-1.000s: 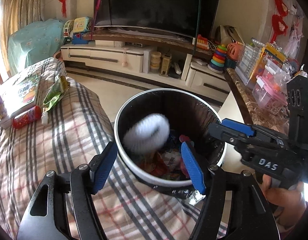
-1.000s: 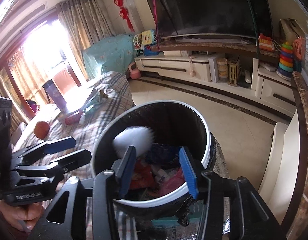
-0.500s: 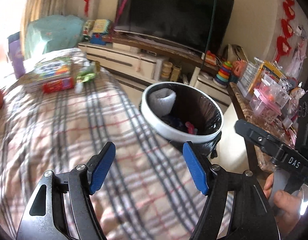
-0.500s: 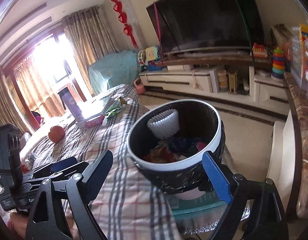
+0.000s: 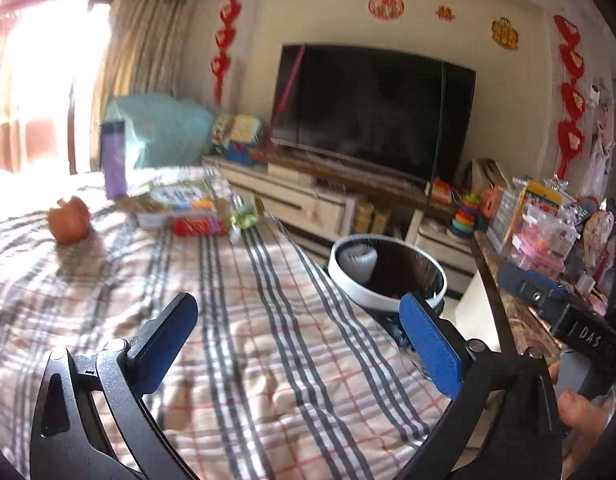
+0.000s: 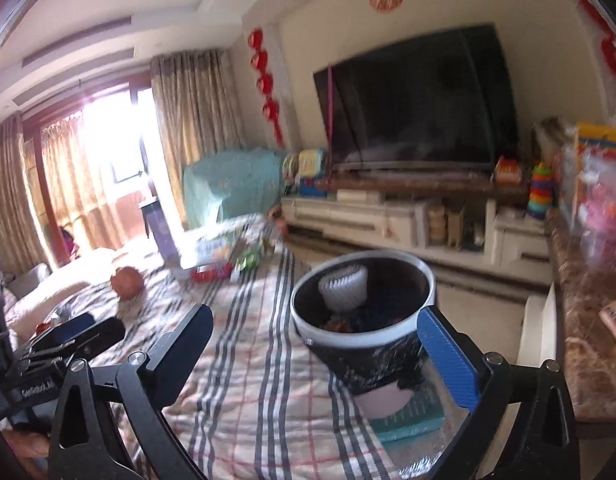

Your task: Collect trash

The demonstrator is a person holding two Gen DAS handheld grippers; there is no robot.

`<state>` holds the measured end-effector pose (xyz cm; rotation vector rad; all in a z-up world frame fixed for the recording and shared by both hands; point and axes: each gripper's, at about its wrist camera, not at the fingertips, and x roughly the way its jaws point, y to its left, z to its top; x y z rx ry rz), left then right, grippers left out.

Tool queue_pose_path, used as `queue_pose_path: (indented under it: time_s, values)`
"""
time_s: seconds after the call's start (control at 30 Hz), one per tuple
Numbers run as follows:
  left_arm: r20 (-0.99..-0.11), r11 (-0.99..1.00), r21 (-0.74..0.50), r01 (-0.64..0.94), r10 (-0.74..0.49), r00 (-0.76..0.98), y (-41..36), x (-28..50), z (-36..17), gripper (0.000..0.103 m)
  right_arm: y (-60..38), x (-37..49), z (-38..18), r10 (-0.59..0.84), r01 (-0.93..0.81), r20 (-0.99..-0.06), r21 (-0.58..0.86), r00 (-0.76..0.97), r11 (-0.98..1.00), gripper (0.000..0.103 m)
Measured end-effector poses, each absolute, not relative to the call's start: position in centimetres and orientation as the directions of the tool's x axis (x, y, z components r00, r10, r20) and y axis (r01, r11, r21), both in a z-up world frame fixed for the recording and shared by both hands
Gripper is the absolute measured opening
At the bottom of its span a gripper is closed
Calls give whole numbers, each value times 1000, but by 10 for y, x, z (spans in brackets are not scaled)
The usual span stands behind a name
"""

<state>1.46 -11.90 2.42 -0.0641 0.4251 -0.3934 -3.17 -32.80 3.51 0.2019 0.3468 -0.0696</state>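
Mostly plaid cloth (image 5: pixel 236 320), television (image 5: pixel 372 108), trash bin (image 6: pixel 362 320)

Could not make out the trash under the white foam sleeve (image 6: pixel 343 287) inside the bin (image 6: pixel 388 354); too dark and small. Bin base hidden behind the checked cloth's (image 5: pixel 244 320) edge in the left wrist view. Packets (image 6: pixel 212 258) at the cloth's far edge blurred, labels unreadable.

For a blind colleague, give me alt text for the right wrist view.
An open hand-held gripper frames a white-rimmed trash bin beside a plaid-covered bed. A white foam net lies atop the bin's trash; a dark TV hangs behind.
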Motion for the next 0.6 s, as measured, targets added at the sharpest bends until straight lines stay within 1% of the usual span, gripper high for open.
queue_pose_path:
  time_s: [0.1,0.2,0.4,0.6]
  values:
    - [-355,933,-94,346,-357,864,-118,3,26,103,-319,-46,43,-93,136,-272,141,958,981,103]
    - [-332,942,-59,331,-331,883,-116,-5,25,103,-313,-51,43,-110,141,-248,111,962,984,103]
    - [-303,959,17,282,-264,916,-115,-17,20,103,-313,-53,30,-134,170,-257,123,957,978,103]
    - [-327,967,17,253,-234,916,-111,-13,11,103,-312,-51,20,-158,196,-274,118,949,973,103]
